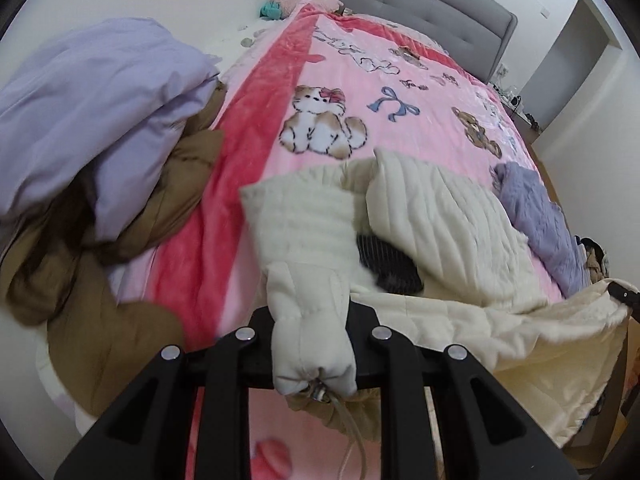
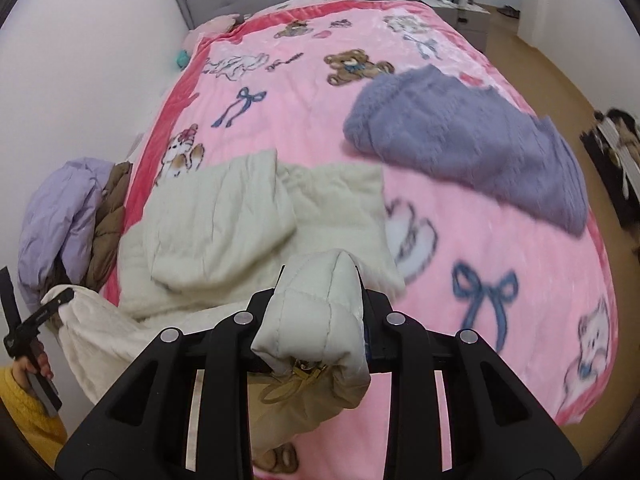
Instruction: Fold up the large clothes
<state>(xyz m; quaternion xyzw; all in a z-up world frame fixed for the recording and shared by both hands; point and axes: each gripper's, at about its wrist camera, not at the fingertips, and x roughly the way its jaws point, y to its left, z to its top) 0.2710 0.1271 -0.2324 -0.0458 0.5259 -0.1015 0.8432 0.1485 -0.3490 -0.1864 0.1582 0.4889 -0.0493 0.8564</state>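
A cream quilted jacket (image 1: 440, 216) lies partly folded on the pink blanket near the foot of the bed; it also shows in the right wrist view (image 2: 224, 220). My left gripper (image 1: 314, 316) is shut on a hem corner of the jacket with a drawstring toggle hanging below. My right gripper (image 2: 320, 300) is shut on the other hem corner, also with a cord and toggle. Both corners are lifted off the bed. The left gripper shows at the left edge of the right wrist view (image 2: 48, 308), holding the cream fabric.
A purple fuzzy sweater (image 2: 460, 140) lies on the pink cartoon blanket (image 2: 300, 92) to the right of the jacket. A lilac garment (image 1: 92, 108) and a brown coat (image 1: 120, 272) are piled at the bed's left side by the wall. The grey headboard (image 1: 400, 0) is at the far end.
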